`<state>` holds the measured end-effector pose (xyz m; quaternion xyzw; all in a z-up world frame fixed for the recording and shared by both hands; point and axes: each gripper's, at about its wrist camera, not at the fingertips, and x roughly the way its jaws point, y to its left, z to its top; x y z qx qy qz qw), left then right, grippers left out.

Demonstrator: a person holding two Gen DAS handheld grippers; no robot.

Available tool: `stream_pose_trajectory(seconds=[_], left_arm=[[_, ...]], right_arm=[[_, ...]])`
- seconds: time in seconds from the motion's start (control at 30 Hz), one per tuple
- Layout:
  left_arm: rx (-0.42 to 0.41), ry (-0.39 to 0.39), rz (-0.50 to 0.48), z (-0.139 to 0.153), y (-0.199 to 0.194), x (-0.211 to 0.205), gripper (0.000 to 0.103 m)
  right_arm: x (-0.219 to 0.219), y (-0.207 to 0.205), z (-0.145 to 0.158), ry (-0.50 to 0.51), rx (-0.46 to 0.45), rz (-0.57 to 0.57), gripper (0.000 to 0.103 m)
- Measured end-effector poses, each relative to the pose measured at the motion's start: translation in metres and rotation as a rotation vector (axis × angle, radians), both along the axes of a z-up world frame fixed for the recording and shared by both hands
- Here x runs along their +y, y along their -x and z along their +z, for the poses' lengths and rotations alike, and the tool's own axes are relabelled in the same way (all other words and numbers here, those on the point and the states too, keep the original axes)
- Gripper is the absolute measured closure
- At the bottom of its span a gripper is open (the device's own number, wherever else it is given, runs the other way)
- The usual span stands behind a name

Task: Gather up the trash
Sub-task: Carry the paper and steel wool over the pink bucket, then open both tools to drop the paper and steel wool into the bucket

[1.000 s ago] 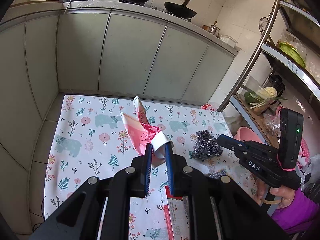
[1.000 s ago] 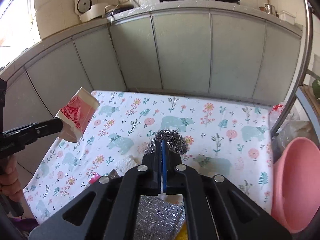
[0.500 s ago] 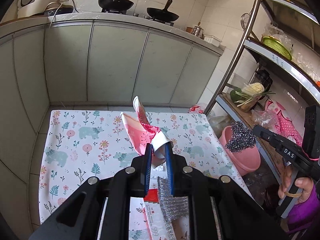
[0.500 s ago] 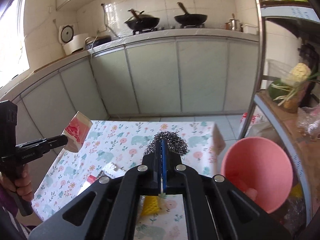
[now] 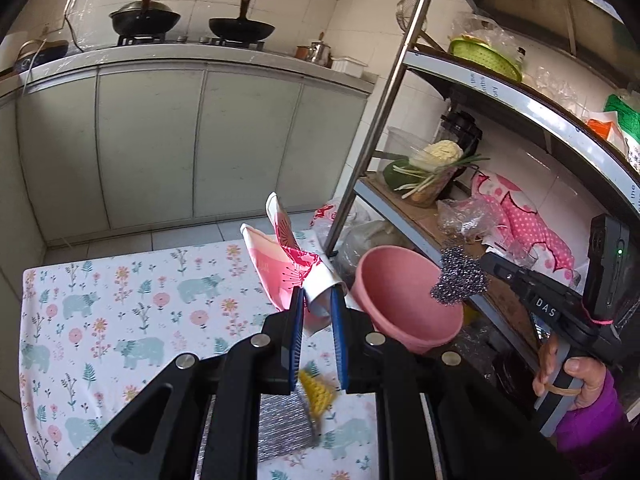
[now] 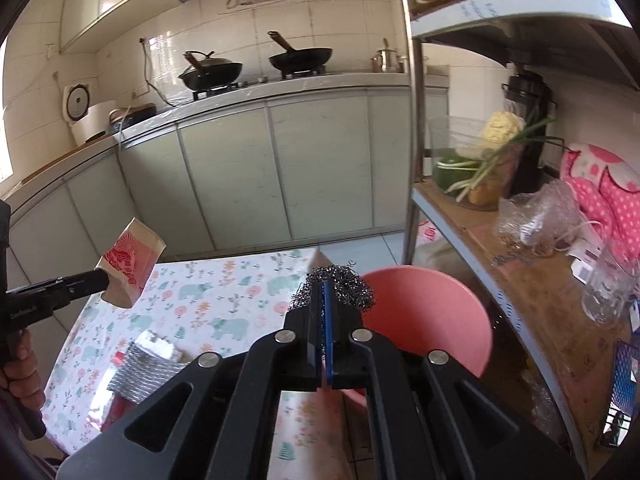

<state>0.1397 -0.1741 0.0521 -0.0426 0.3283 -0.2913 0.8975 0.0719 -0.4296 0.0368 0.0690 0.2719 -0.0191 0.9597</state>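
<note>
The desk (image 5: pixel 120 320), under a floral bear-print cloth, carries a silver foil packet (image 6: pixel 140 368) near its front edge. A pink basin (image 6: pixel 432 320) sits just off its right edge, below a metal shelf rack (image 5: pixel 500 92). The left tongs (image 5: pixel 316 296) pinch a crumpled pink paper cup (image 5: pixel 280 268) above the desk's right edge. The right tongs (image 6: pixel 322 292) are clamped on a steel-wool scrubber (image 6: pixel 344 280) over the basin.

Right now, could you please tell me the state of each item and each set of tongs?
left tongs: shut on the paper cup.
paper cup: crumpled, held aloft.
right tongs: shut on the steel scourer.
steel scourer: held near the pink bin.
pink bin: open, tilted.
</note>
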Motion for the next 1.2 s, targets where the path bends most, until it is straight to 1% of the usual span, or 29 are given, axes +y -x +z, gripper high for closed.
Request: stream_pose_trajectory(seconds=[0.13,0.23,0.37,0.47,0.53,0.63,0.8,0.83,0.87,0.93,0.97,1.03,1.2], left_arm=[[0.007,-0.005,-0.072,-0.001,-0.005,-0.045,0.090],[0.031,-0.016,-0.116,-0.010,-0.013,-0.080,0.090],[0.069,-0.024,-0.157,-0.029,-0.026,-0.123,0.090],[0.100,-0.049,-0.185,-0.047,-0.034,-0.152,0.090],[0.112,-0.068,-0.197,-0.058,-0.038,-0.168,0.090],[0.154,-0.080,-0.215,-0.073,-0.044,-0.188,0.090],[0.169,-0.108,-0.223,-0.087,-0.049,-0.202,0.089],[0.170,-0.110,-0.221,-0.088,-0.049,-0.203,0.087],[0.174,-0.112,-0.223,-0.089,-0.051,-0.205,0.084],[0.176,-0.116,-0.216,-0.089,-0.052,-0.206,0.072],[0.174,-0.112,-0.214,-0.088,-0.051,-0.205,0.071],[0.173,-0.100,-0.214,-0.085,-0.051,-0.201,0.071],[0.132,-0.096,-0.207,-0.069,-0.042,-0.190,0.071]], right_arm=[[-0.020,0.001,-0.013,-0.013,0.022,-0.031,0.102],[-0.033,-0.002,-0.025,-0.016,0.039,-0.055,0.102],[-0.047,-0.008,-0.041,-0.033,0.055,-0.080,0.102],[-0.054,-0.015,-0.055,-0.038,0.075,-0.094,0.102],[-0.057,-0.020,-0.063,-0.034,0.091,-0.097,0.102],[-0.061,-0.025,-0.071,-0.033,0.103,-0.101,0.102],[-0.068,-0.029,-0.080,-0.025,0.120,-0.116,0.101],[-0.069,-0.031,-0.082,-0.024,0.125,-0.122,0.099],[-0.071,-0.031,-0.082,-0.024,0.130,-0.128,0.095],[-0.073,-0.031,-0.084,-0.033,0.132,-0.127,0.089],[-0.074,-0.030,-0.084,-0.037,0.130,-0.128,0.084],[-0.076,-0.029,-0.083,-0.039,0.124,-0.123,0.078],[-0.073,-0.022,-0.075,-0.036,0.097,-0.127,0.077]])
